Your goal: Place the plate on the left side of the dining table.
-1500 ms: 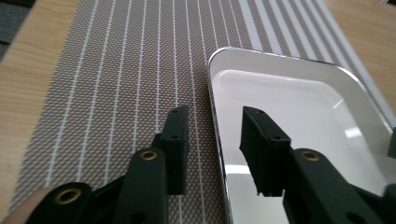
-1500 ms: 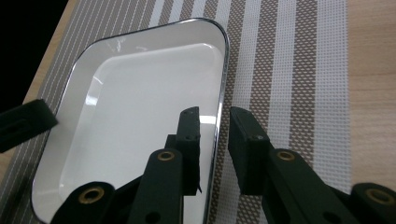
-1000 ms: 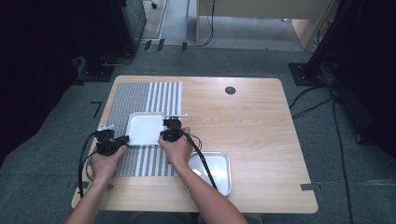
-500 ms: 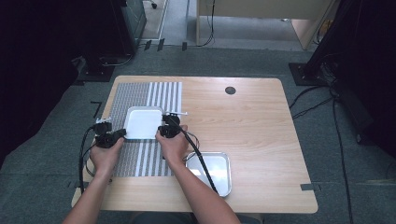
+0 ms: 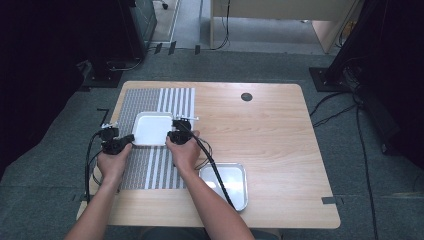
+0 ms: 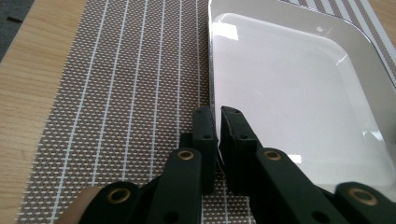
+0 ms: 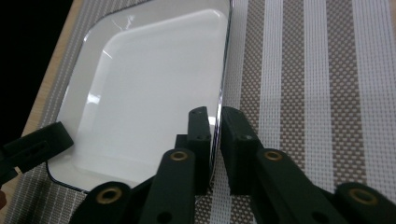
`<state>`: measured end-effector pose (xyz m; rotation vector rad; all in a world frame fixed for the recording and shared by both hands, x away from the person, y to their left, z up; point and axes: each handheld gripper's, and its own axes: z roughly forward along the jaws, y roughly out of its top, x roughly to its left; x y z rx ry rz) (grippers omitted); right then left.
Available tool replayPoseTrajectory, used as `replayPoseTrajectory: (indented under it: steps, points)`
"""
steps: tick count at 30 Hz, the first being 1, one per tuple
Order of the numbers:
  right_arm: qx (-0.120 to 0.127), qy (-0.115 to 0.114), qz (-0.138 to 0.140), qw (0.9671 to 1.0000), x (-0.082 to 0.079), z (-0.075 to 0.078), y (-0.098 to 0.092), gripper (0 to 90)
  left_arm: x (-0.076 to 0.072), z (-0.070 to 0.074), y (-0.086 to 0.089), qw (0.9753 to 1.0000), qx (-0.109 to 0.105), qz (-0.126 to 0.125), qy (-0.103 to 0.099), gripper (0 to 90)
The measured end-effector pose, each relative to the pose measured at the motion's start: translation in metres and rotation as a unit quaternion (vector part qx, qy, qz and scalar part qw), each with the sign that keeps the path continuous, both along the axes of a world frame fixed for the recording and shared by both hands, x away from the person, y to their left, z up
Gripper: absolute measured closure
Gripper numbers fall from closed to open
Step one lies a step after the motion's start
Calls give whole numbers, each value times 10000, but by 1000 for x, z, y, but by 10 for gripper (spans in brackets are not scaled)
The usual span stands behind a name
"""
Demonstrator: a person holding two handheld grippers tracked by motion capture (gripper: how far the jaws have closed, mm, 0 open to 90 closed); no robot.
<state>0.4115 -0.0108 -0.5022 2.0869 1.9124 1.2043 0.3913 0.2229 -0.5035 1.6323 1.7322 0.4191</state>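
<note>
While both tools pinch it by opposite rims, the white square plate (image 5: pixel 151 128) sits over the striped placemat (image 5: pixel 150 165) at the left half of the desk (image 5: pixel 280 135), whether just lifted or resting on the weave I cannot tell. It looks like a stiff, glazed dish, likely ceramic or melamine: rigid enough to carry by its edges, but glossy and so probably slippery, and apt to chip or crack if it drops or knocks the desk. Its thin raised rim is the only sensible place to take hold, and a grip on two facing sides should keep it level; a hold on one side alone would probably let it tip. The left tool (image 5: pixel 124 141) is closed on the plate's near-left rim, and in the left gripper view its jaws stand nearly together with the rim edge (image 6: pixel 215 116) between them, one jaw over the mat and one over the plate's white well. The right tool (image 5: pixel 176 134) is likewise closed on the opposite rim, and in the right gripper view the rim (image 7: pixel 219 121) runs up between the jaws, with the plate (image 7: pixel 154 88) spreading to one side and the mat's broad stripes (image 7: pixel 317 93) to the other. A metal tray (image 5: pixel 225 184) lies apart on the bare wood near the person's right forearm, well clear of the plate
</note>
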Motion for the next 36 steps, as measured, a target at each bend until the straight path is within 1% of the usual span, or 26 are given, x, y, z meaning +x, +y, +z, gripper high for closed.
replayPoseTrajectory:
  steps: [1,4,5,6,7,8,9,10,11,13,14,15,17,18,19,20,21,23,25,27,30,31,32,34,35,36]
  points:
    - [53,-42,10,10000,0,1,-1,721,-1,1,1,10000,1,16,-57,793]
    - [30,-139,113,9998,0,4,-5,661,-3,4,2,9999,-21,2,-112,734]
    - [33,-188,150,9997,0,6,-7,629,-6,9,2,9997,-59,-31,-247,698]
    - [33,-188,150,9997,0,6,-7,629,-6,9,2,9997,-59,-31,-247,682]
    - [3,-344,193,9992,-2,10,-11,581,-10,15,1,9990,-98,-115,-430,634]
    - [3,-344,193,9992,-2,10,-11,581,-10,15,1,9990,-98,-115,-430,561]
    - [-32,-527,212,9984,-4,15,-16,506,-12,19,-1,9990,-33,-140,-419,451]
    - [-90,-610,218,9979,-5,17,-18,489,-14,20,-1,9991,-100,-186,-357,386]
    - [-241,-776,232,9964,-7,20,-21,479,-15,21,-2,9992,-76,-206,-331,289]
    - [-357,-1008,270,9939,-12,25,-28,465,-19,24,-3,9989,44,-273,-381,195]
    - [-357,-1008,270,9939,-12,25,-28,465,-19,24,-3,9989,44,-273,-381,171]
    - [-262,-1084,278,9934,-15,30,-37,464,-25,27,-3,9982,45,-323,-497,149]
    - [-268,-1058,198,9938,-18,34,-46,450,-31,29,-2,9972,-3,-392,-630,134]
    - [-264,-1079,183,9936,-20,36,-52,431,-31,29,-2,9972,-3,-392,-630,133]
    - [-307,-1180,176,9924,-21,38,-59,416,-36,30,-2,9965,15,-467,-697,133]
    - [-344,-1217,182,9918,-22,39,-63,399,-39,30,-2,9964,79,-484,-693,133]
    - [-466,-1314,219,9900,-24,40,-70,385,-39,30,-2,9964,79,-484,-693,134]
    - [-637,-1469,352,9865,-26,42,-81,403,-47,32,-3,9956,130,-537,-760,134]
    - [-789,-1413,424,9859,-28,44,-89,382,-52,33,-4,9949,124,-590,-808,134]
    - [-838,-1448,417,9850,-31,46,-100,345,-55,34,-4,9946,136,-597,-843,133]
    - [-947,-1542,439,9825,-37,48,-114,276,-65,39,-3,9939,-2,-574,-944,133]
    - [-947,-1542,439,9825,-37,48,-114,276,-65,39,-3,9939,-2,-574,-944,133]
    - [-908,-1575,480,9822,-41,49,-123,269,-69,40,-3,9933,12,-608,-983,133]
    - [-1042,-1568,525,9807,-45,49,-128,266,-73,41,-5,9930,45,-628,-999,132]
    - [-1042,-1568,525,9807,-45,49,-128,266,-73,41,-5,9930,45,-628,-999,123]
    - [-1053,-1548,544,9808,-50,49,-136,263,-76,41,-6,9927,54,-689,-991,117]
